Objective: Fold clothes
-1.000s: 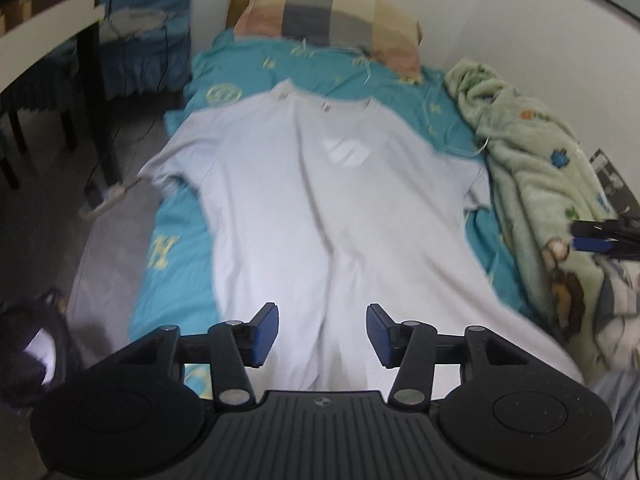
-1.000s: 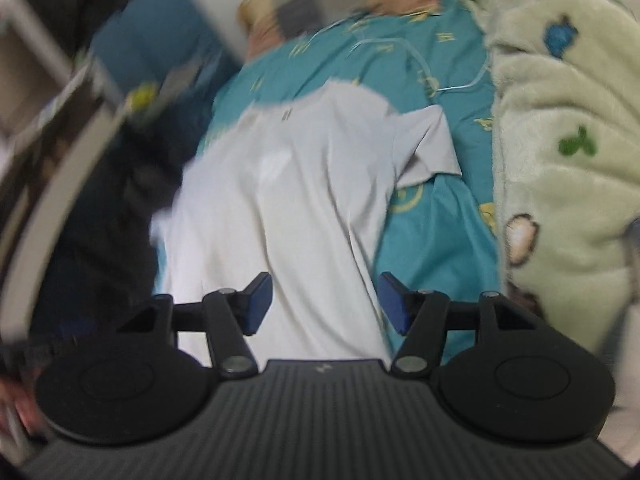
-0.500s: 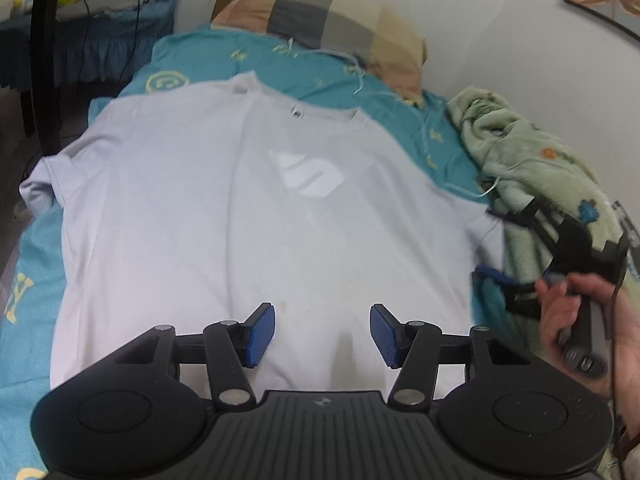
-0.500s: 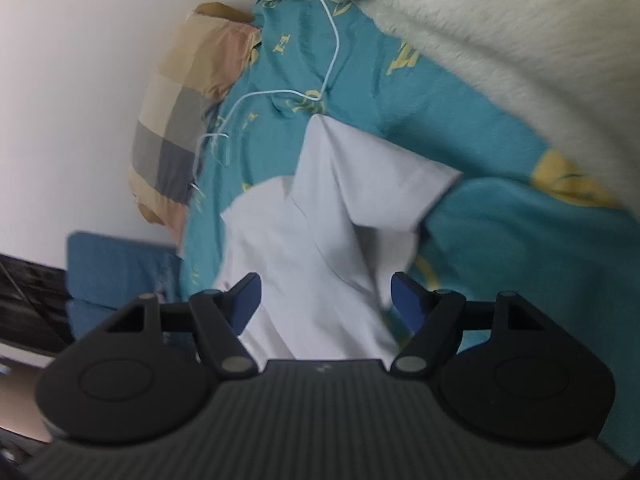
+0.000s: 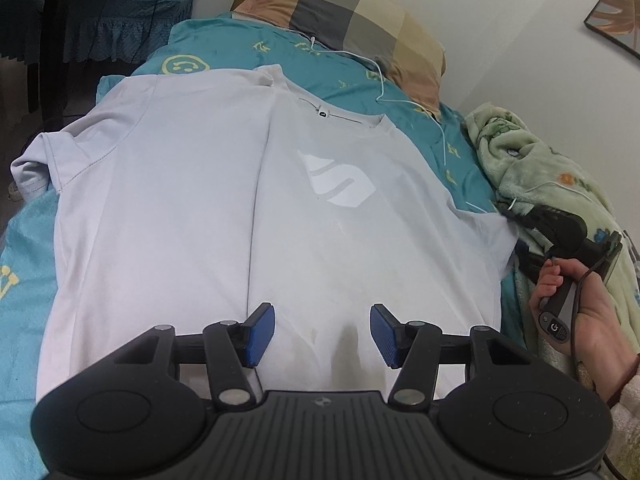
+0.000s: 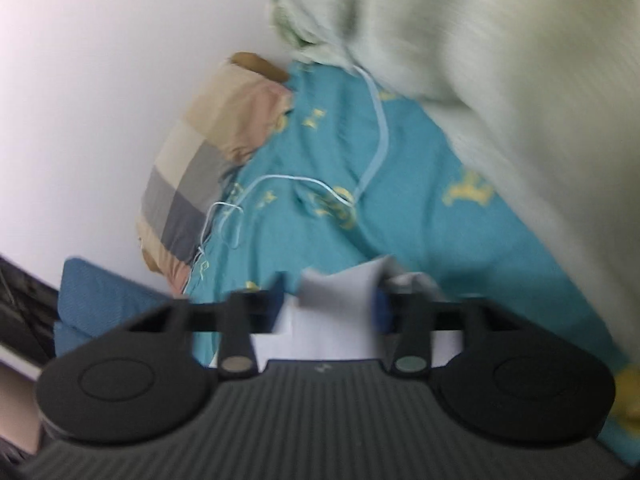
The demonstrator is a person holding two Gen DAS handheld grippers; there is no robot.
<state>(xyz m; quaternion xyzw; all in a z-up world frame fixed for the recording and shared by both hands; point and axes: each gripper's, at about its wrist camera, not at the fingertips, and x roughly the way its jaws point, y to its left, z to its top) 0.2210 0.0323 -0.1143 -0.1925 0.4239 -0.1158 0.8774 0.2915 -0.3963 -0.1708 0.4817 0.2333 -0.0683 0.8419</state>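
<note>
Lying flat, soft pale T-shirt [image 5: 224, 208] covers teal sheet [image 5: 24, 248].

Each handheld gripper, the left gripper [image 5: 322, 334] and the right gripper [image 6: 328, 307], has a matte black ribbed body, two round black discs, silver pivot screws and blue ribbed pads [image 5: 261, 331]. The right hand [image 5: 582, 306] wears a fuzzy cream cuff [image 5: 626, 412]; a black cable [image 5: 579, 300] crosses it.

The bed [image 5: 240, 52], under a teal sheet, carries a white T-shirt [image 5: 200, 220] spread flat ahead of the left tool [image 5: 322, 336], a checked pillow [image 5: 352, 16] beyond, a green blanket [image 5: 532, 168] to its right.
</note>
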